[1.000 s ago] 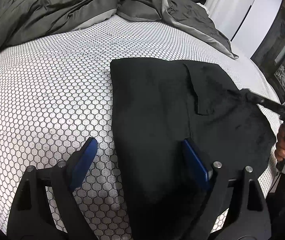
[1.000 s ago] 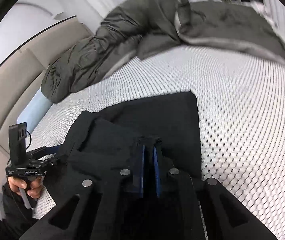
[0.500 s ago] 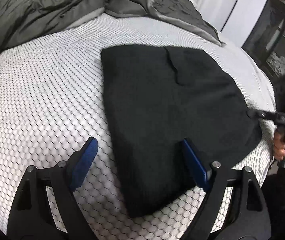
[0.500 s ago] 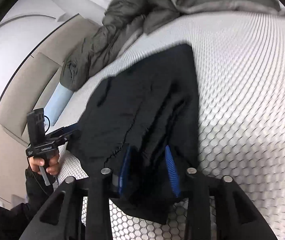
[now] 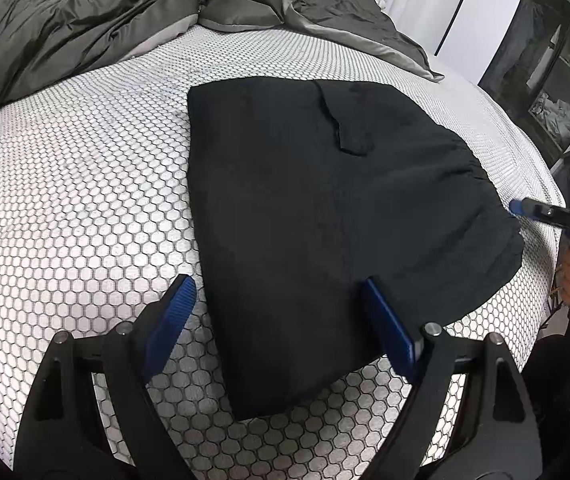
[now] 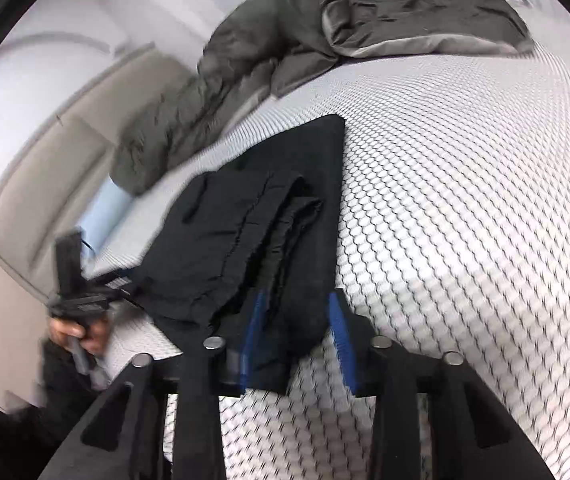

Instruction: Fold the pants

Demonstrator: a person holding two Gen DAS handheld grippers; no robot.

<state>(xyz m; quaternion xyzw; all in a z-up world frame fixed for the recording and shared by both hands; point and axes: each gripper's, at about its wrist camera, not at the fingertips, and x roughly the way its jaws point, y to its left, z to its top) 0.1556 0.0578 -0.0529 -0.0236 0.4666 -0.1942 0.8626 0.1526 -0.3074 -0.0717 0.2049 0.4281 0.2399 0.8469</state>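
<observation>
The black pants (image 5: pixel 325 208) lie folded into a flat stack on the white honeycomb mattress (image 5: pixel 69 184). My left gripper (image 5: pixel 281 320) is open, its blue pads straddling the stack's near left part just above it. In the right wrist view the pants (image 6: pixel 253 232) show layered edges. My right gripper (image 6: pixel 297 332) is open, its pads astride the near end of the stack. The right gripper also shows in the left wrist view (image 5: pixel 525 208), at the stack's right edge. The left gripper shows at the left of the right wrist view (image 6: pixel 85 300), blurred.
A crumpled dark grey duvet (image 5: pixel 125 20) lies along the far side of the bed, also in the right wrist view (image 6: pixel 277 52). A beige headboard (image 6: pixel 45 168) stands at the left. A dark shelf unit (image 5: pixel 557 60) stands at the far right.
My right gripper has opened and let go of the pants' edge, which now lies down on the stack. Both grippers have drawn back a little.
</observation>
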